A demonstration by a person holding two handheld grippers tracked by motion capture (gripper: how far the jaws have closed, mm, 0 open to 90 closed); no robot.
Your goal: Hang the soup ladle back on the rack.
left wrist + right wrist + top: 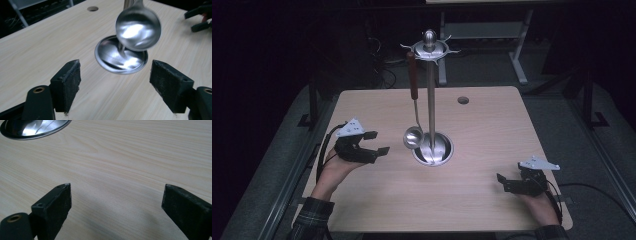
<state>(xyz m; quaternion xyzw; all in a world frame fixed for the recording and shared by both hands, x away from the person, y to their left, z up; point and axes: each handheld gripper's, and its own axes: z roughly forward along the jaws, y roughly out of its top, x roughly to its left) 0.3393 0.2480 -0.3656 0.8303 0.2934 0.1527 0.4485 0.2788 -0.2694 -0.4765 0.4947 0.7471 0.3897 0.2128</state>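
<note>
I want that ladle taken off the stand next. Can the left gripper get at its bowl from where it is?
Probably yes. The left gripper is open and empty, aimed at the ladle hanging beside the stand, with bare table between them.

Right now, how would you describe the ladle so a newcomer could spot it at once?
Find the tall steel stand rising from a round dish at the middle of the wooden table. The ladle hangs from its top ring, on the left of the pole: the one thing there with a reddish-brown handle and a shiny bowl.
</note>
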